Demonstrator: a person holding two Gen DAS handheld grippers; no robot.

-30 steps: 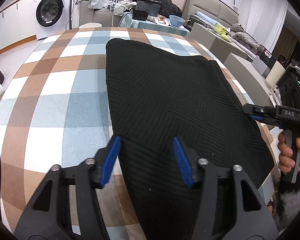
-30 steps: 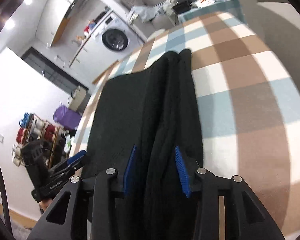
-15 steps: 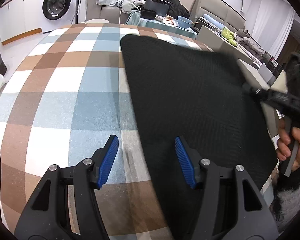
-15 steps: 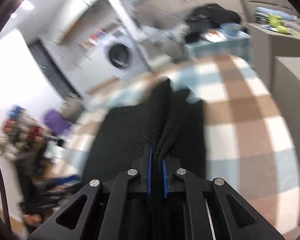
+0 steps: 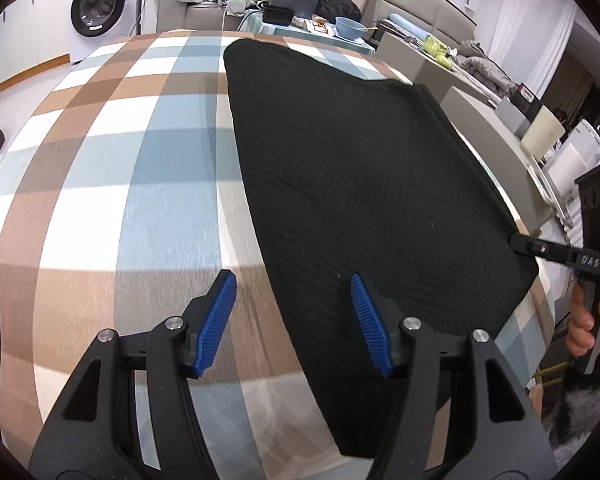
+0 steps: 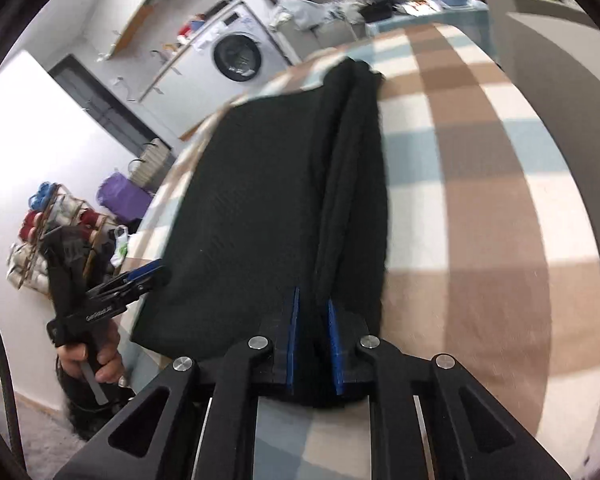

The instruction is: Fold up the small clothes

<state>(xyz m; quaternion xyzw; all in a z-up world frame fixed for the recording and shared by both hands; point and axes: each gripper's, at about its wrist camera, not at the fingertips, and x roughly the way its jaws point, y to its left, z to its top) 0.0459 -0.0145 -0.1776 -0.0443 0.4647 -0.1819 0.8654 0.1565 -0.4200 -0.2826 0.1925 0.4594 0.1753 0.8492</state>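
While the right gripper (image 6: 312, 344) pinches the soft, limp black knit (image 5: 360, 184) at its bunched edge, the left gripper's (image 5: 292, 320) fingers gape empty above the bench (image 5: 100, 184); corners look likeliest to grip.

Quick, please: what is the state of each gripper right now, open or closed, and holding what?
Left gripper: open, holding nothing, at the near edge of the black garment.
Right gripper: closed on a bunched fold of the black garment.
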